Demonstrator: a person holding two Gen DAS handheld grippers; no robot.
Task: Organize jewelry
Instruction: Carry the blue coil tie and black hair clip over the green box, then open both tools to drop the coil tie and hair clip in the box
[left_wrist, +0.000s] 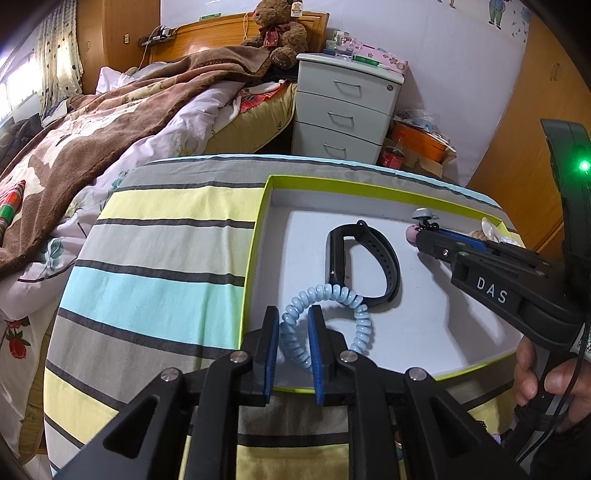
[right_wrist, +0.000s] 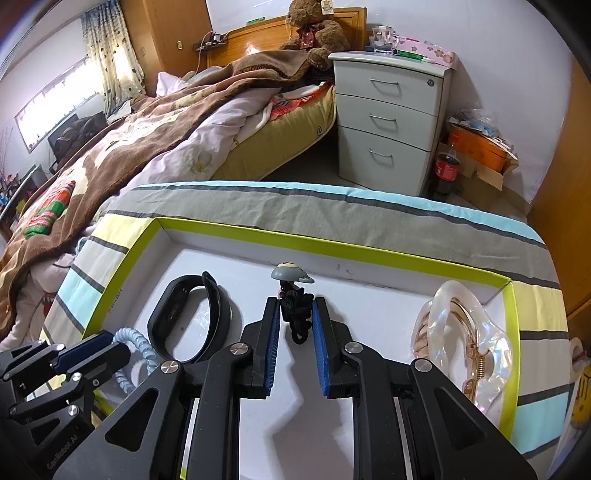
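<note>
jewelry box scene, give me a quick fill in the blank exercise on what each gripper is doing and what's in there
1. The left gripper has its fingers on either side of the light blue ____ hair tie.
2. The black fitness band lies inside the box with the ____ rim.
3. The right gripper closes on the small ____ charm ornament.
4. The clear hair claw lies to the ____ of the right gripper.

Missing words: spiral; green; black; right
</note>
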